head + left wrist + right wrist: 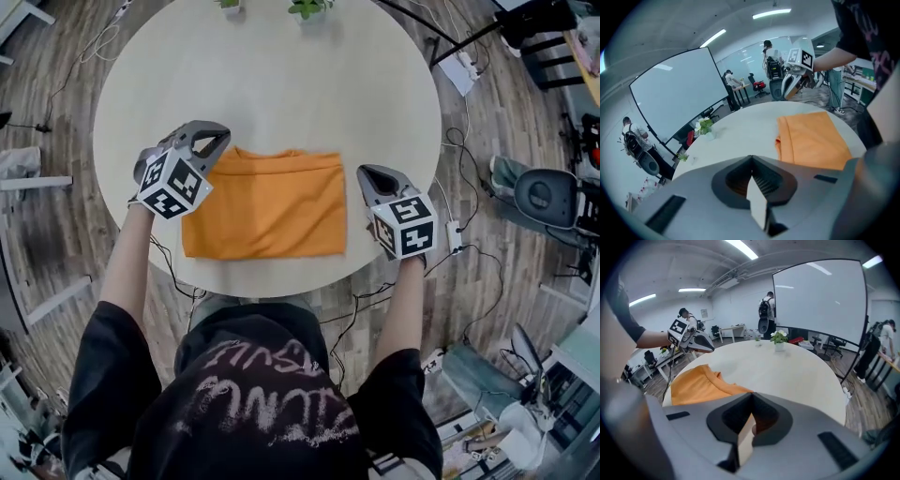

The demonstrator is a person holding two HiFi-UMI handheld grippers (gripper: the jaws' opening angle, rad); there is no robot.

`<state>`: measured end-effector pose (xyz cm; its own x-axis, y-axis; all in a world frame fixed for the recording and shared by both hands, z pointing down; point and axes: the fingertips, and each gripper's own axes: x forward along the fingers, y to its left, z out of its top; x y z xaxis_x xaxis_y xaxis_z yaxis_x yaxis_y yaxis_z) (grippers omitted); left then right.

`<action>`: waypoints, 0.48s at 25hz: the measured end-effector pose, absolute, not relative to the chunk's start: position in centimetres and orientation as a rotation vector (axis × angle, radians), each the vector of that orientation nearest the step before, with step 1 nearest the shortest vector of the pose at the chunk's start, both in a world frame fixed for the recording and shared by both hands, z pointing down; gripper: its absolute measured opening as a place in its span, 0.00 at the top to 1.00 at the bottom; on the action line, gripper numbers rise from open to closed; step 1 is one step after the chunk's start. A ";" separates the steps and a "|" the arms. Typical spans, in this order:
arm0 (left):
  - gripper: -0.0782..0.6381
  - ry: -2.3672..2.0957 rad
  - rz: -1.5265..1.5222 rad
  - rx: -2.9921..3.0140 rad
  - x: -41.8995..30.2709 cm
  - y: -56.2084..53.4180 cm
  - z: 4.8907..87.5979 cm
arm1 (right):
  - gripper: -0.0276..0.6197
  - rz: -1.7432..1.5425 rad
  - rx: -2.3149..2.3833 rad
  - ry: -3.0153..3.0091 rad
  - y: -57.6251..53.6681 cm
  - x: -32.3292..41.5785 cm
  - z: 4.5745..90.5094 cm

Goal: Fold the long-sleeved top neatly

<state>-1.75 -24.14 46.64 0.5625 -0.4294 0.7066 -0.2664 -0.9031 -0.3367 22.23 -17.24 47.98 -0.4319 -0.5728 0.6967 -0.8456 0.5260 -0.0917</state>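
Note:
The orange long-sleeved top lies folded into a flat rectangle near the front edge of the round white table. My left gripper hovers by the top's far left corner, shut, with nothing between its jaws. My right gripper hangs just off the top's right edge, also shut and empty. In the left gripper view the top lies beyond the closed jaws of the left gripper, with the right gripper past it. In the right gripper view the top sits left of the closed jaws of the right gripper.
Two small potted plants stand at the table's far edge. Cables and a power strip lie on the wooden floor around the table. Chairs stand to the right. People and a large white screen are in the background.

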 end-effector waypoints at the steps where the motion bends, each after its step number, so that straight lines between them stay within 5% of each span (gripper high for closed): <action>1: 0.88 0.558 -1.225 -2.622 -1.1 -24.1 46.0 | 0.95 0.609 1.188 -2.153 -16.5 22.5 47.8; 12: 0.88 -0.040 -1.065 -2.573 4.4 -19.5 41.3 | 0.95 0.876 1.644 -2.009 -3.3 21.0 48.0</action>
<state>4.40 -19.49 41.26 0.7162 -0.1079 0.6895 0.1591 -0.9367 -0.3119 20.96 -3.34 47.95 -0.2291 -0.7198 0.6553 -0.9700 0.1126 -0.2154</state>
